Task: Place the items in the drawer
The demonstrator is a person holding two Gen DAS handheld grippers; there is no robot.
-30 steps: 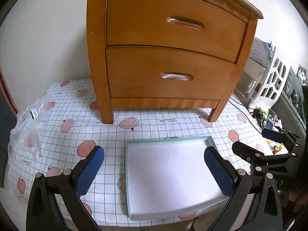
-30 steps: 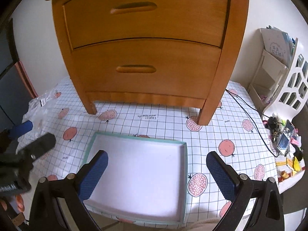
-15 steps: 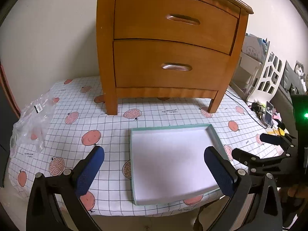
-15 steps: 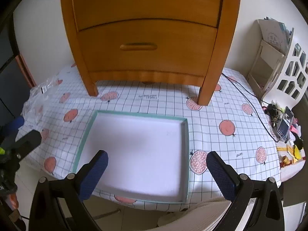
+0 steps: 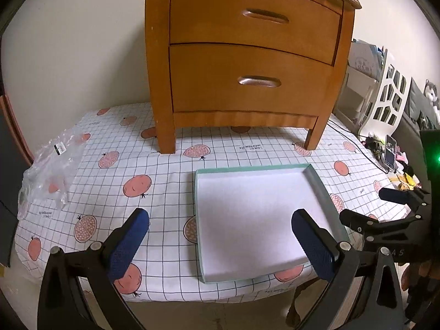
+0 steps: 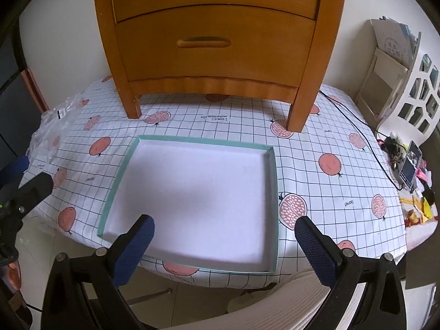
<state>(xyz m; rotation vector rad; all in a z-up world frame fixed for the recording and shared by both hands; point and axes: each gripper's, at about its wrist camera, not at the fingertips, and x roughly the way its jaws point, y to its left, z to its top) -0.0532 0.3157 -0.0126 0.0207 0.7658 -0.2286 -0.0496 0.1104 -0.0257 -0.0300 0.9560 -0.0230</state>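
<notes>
1. Both jaws stand wide apart and hold nothing: the left gripper (image 5: 220, 236) hangs over the near left part of the tray (image 5: 320, 181), the right gripper (image 6: 224, 243) over the tray's near edge.
2. Shallow and white with a teal rim, the tray lies on the table's checked cloth (image 5: 110, 181), its near edge at the table's front; nothing lies inside it.
3. Well left of the tray, a crumpled clear plastic bag (image 5: 49, 167) rests on the cloth.
4. Beyond the tray stands the wooden nightstand (image 5: 159, 82); its lower drawer (image 5: 220, 82) and upper drawer (image 5: 220, 13) are both shut.
</notes>
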